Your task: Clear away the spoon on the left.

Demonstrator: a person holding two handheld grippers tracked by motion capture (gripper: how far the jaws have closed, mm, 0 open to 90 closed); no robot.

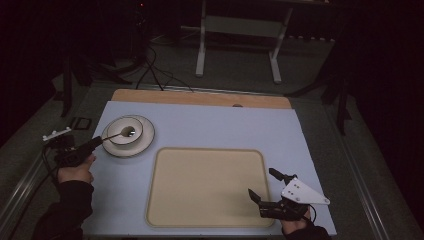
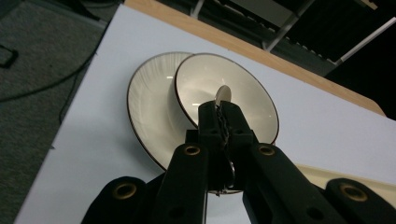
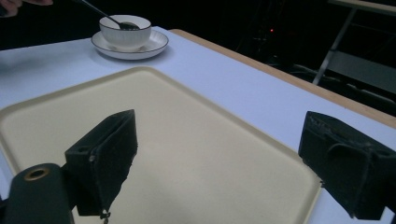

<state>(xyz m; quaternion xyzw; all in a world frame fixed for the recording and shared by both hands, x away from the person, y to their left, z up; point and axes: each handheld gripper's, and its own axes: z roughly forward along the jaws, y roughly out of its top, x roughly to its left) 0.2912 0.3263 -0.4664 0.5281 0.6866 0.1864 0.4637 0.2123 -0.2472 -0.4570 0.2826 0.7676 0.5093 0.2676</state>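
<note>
Dim light covers the pale blue table (image 1: 210, 125), where the left gripper (image 2: 222, 116), jaws clamped on a spoon (image 1: 116, 134) resting in the bowl (image 1: 125, 131) at far left, should lift straight up, while the right gripper (image 1: 264, 186) gapes empty over the near tray (image 1: 205, 187).

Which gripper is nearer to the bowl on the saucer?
Left. The left gripper is beside the bowl, its jaws shut on the spoon inside it. The right gripper is far away, by the tray.
</note>
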